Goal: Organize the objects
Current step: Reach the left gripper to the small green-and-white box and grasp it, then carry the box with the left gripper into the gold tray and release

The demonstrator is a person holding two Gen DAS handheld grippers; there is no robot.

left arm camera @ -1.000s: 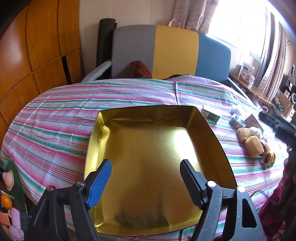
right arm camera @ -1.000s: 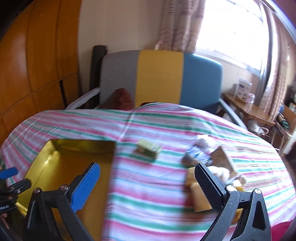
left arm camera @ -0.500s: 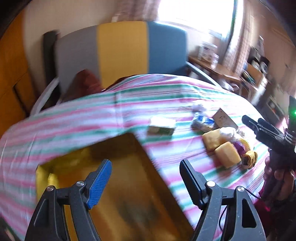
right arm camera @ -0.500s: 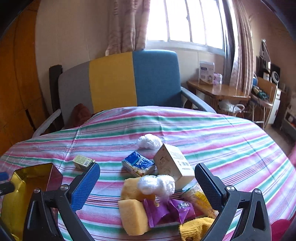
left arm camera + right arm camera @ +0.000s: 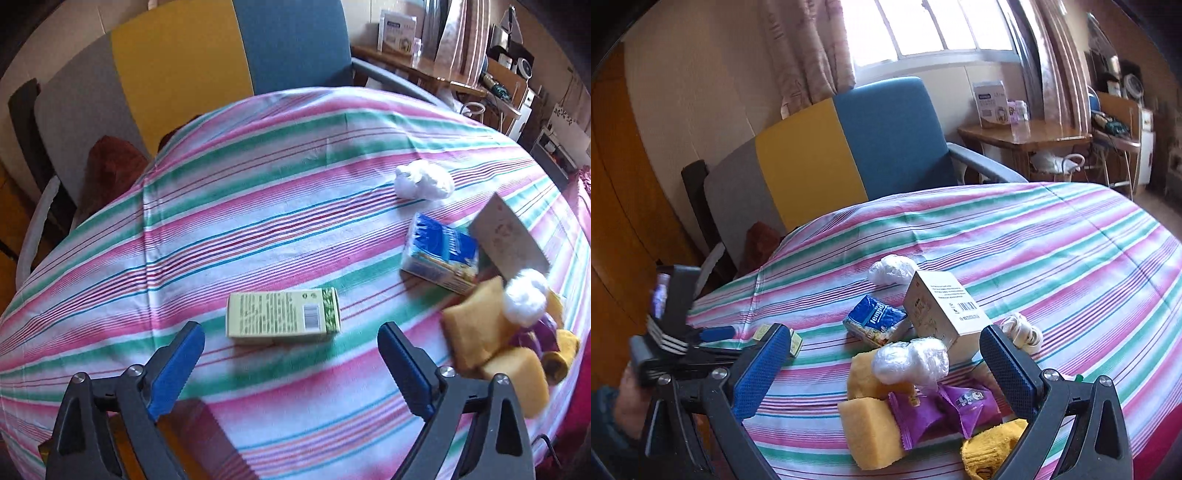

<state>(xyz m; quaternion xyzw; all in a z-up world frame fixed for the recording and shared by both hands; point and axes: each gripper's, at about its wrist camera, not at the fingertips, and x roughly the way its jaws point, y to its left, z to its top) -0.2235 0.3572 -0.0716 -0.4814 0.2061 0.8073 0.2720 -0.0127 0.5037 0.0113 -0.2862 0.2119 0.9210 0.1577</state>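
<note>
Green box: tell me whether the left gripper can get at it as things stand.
Probably yes. The green box lies flat and alone on the cloth, just ahead of the left gripper, whose jaws are opening with nothing between them. The tissue pack sits well aside.

Flat carton (image 5: pixel 282 313) lies alone on the worktop (image 5: pixel 258 206), left of the cluster. Tissue pack (image 5: pixel 439 254) sits right of it, upright box (image 5: pixel 942 314) beside that. Wrapped wad (image 5: pixel 424 181) farther back. Sponges (image 5: pixel 871 417) and snack packets (image 5: pixel 942 410) lie nearest
</note>
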